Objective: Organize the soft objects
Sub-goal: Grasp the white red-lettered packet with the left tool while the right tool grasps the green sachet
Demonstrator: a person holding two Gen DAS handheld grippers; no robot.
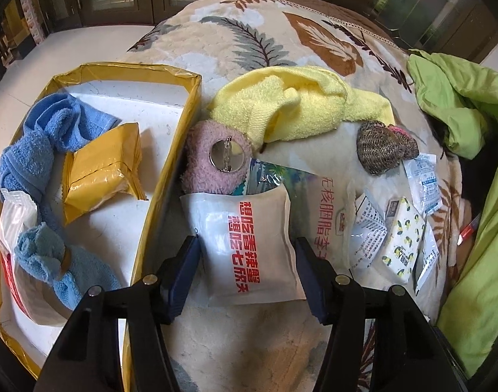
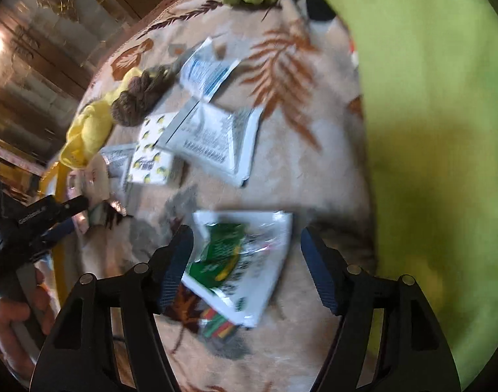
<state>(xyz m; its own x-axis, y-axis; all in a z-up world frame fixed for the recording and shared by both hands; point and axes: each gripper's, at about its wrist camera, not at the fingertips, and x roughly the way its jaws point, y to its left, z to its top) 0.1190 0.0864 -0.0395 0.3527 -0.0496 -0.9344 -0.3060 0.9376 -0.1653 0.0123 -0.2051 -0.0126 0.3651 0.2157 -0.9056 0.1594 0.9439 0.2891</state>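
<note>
Roughly midway, we judged: the yellow box already held a blue towel and two packets, while most soft things lay on the blanket. Our left gripper straddled, fingers spread, a white pouch; our right gripper gaped over a green-printed packet.

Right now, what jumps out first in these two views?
The white packet with red print sits between the open fingers of the left hand-held gripper, on the leaf-patterned blanket. Left of it, the yellow-rimmed box already holds a blue towel and a yellow packet. In the blurred right view, the right hand-held gripper frames a green-and-white packet.
</note>
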